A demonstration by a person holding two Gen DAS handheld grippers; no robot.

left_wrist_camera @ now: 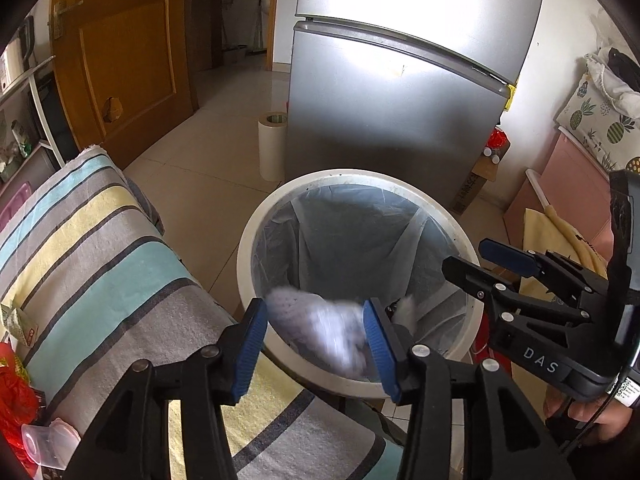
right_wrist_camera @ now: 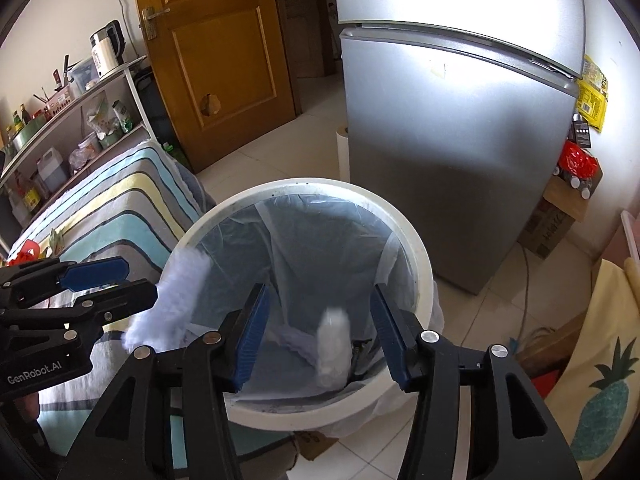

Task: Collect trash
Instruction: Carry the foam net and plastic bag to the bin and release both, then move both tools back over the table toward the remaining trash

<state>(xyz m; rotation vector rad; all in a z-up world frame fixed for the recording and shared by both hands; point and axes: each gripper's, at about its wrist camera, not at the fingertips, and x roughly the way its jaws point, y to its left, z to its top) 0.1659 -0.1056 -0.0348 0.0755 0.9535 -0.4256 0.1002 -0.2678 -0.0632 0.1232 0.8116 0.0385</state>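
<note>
A white round trash bin with a clear liner stands on the floor; it also shows in the right wrist view. A crumpled white tissue, motion-blurred, is between the open fingers of my left gripper over the bin's near rim; it appears loose, and it shows in the right wrist view. My right gripper is open over the bin, with a second blurred white tissue inside the bin below it. The right gripper also shows in the left wrist view.
A striped-cloth surface lies left of the bin, with red wrappers and a plastic lid on it. A silver fridge stands behind, a paper roll beside it. A shelf and door are left; cardboard box right.
</note>
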